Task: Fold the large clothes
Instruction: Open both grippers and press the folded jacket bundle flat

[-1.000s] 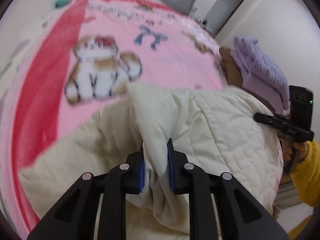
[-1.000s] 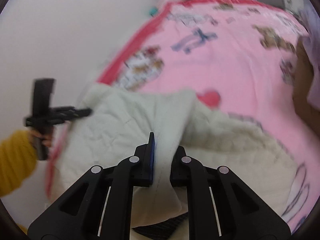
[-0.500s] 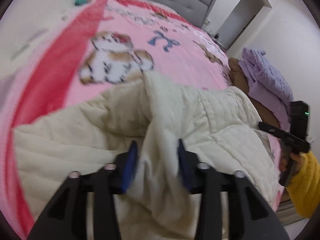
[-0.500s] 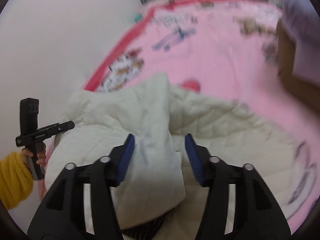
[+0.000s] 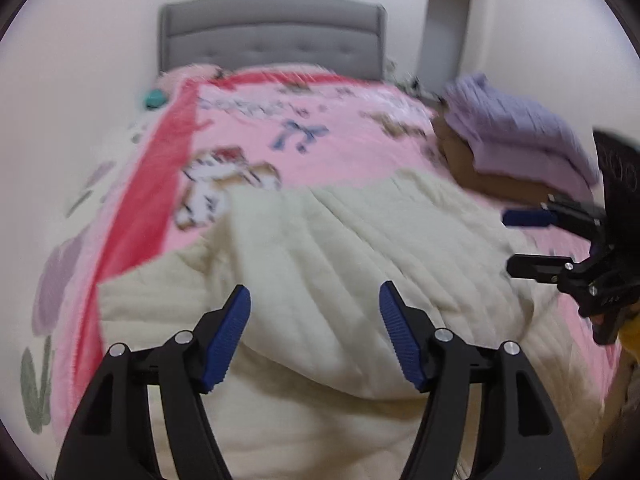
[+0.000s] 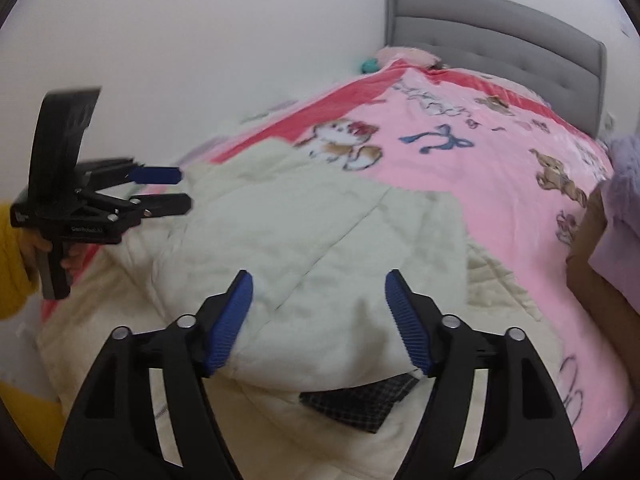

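Both tools (image 5: 315, 336) (image 6: 319, 322) let go, jaws opening over cream jacket (image 6: 320, 240), purple pile (image 5: 516, 136) nearby

Blanket (image 5: 312, 136) print motion-blurred; purple pile (image 6: 624, 184) cut by edge.

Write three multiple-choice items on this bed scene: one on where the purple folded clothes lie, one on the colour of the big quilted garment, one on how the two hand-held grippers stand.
1. Where do the purple folded clothes lie?
A. on the right side of the bed, beyond the garment
B. on the headboard
C. under the garment

2. What colour is the quilted garment?
A. black
B. cream
C. red

3. How do the left hand-held gripper and right hand-held gripper stand?
A. both clamped on the garment
B. one clamped, one open
C. both apart, pads off the cloth

Answers:
1 A: the stack sits at the right edge of the pink blanket.
2 B: pale cream quilting shows in both views.
3 C: the jaws are opening, and the cloth lies beyond the pads.
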The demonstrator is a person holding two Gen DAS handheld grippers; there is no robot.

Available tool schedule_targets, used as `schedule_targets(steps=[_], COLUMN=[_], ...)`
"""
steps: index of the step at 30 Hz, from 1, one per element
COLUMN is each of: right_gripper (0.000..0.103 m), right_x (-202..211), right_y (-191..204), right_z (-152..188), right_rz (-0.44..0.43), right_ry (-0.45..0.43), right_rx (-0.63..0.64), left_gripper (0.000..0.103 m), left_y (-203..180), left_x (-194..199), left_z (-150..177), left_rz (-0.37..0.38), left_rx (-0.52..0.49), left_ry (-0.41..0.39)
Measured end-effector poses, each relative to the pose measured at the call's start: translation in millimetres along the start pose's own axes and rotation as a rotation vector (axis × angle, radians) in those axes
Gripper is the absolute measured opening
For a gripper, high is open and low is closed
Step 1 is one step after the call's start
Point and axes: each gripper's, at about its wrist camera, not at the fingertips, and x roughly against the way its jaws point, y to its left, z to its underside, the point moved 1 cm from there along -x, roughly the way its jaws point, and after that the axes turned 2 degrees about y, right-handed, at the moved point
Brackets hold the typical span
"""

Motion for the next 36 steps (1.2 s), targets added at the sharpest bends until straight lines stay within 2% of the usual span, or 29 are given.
schedule_targets(steps=[3, 7, 11, 16, 19, 21, 26, 29, 32, 36], right_gripper=[0.076, 0.077, 0.078, 0.081, 0.084, 0.083, 0.082, 0.082, 0.083, 0.083], right_x=[-16, -32, -47, -54, -46, -31, 1, 13, 8, -17], right_y=[6, 3, 2, 6, 9, 9, 9, 11, 11, 4], right_z=[10, 33, 50, 55, 46, 39, 21, 6, -5, -12], right_rz=[0.025, -0.014, -0.03, 0.022, 0.056, 0.062, 0.043, 0.006, -0.003, -0.002], right_ry=[0.067, 0.138, 0.179, 0.185, 0.185, 0.149, 0.068, 0.013, 0.007, 0.082], right_rx=[0.004, 0.013, 0.016, 0.035, 0.014, -0.019, -0.053, -0.05, -0.046, -0.093], left_gripper=[0.066, 0.066, 0.068, 0.069, 0.069, 0.07, 0.07, 0.072, 0.077, 0.078], left_y=[-4, 1, 15, 7, 8, 7, 2, -8, -17, -26], left_x=[-21, -37, -46, -50, -36, -23, 4, 18, 17, -11], left_z=[15, 40, 58, 62, 58, 56, 42, 23, 3, -5], left_rz=[0.009, 0.006, 0.045, 0.006, -0.005, 0.012, -0.012, 0.021, 0.078, 0.121], left_rx=[-0.039, -0.044, 0.019, 0.0, 0.018, 0.003, -0.051, -0.063, -0.057, -0.055], left_ry=[0.075, 0.156, 0.202, 0.197, 0.184, 0.176, 0.125, 0.068, 0.035, 0.085])
